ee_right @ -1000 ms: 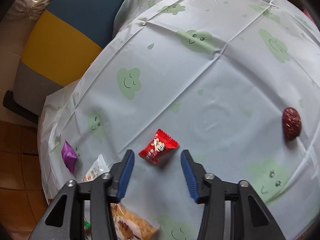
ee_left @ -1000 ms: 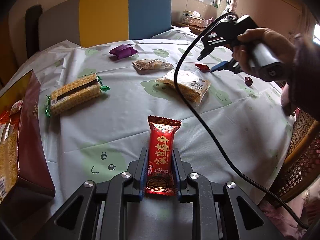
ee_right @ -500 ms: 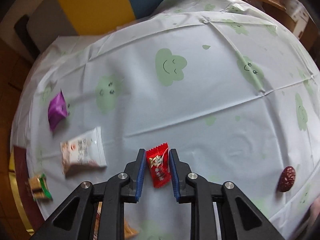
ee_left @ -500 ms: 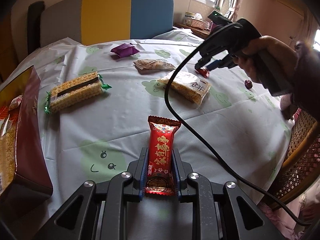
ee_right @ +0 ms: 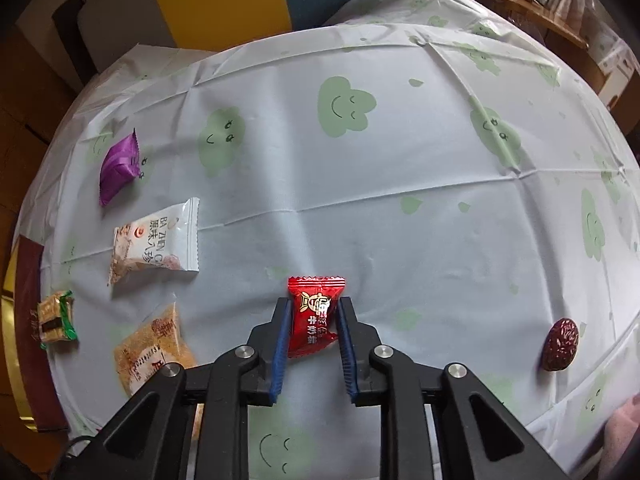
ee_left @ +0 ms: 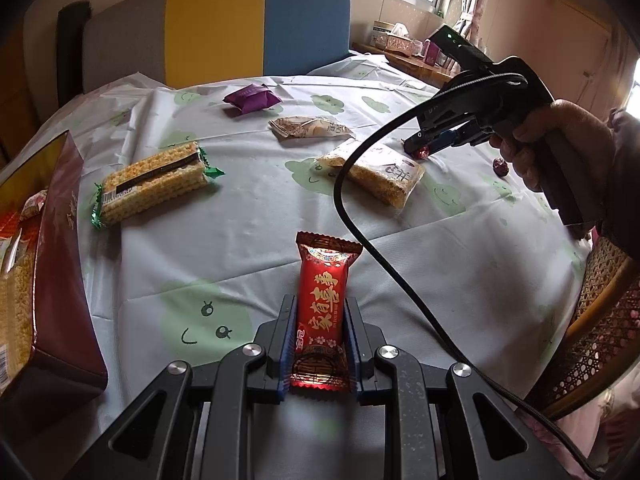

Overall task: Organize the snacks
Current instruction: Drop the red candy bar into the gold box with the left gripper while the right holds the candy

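Your right gripper is clenched on the small red candy, its long axis running along the fingers. Your left gripper grasps the long red bar; the box lies near-left, nearer your left hand.

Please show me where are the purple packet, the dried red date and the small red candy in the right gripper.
purple packet (ee_right: 119, 166): right wrist view, middle of wrapper.
dried red date (ee_right: 561, 344): right wrist view, centre of fruit.
small red candy (ee_right: 316, 316): right wrist view, printed front.
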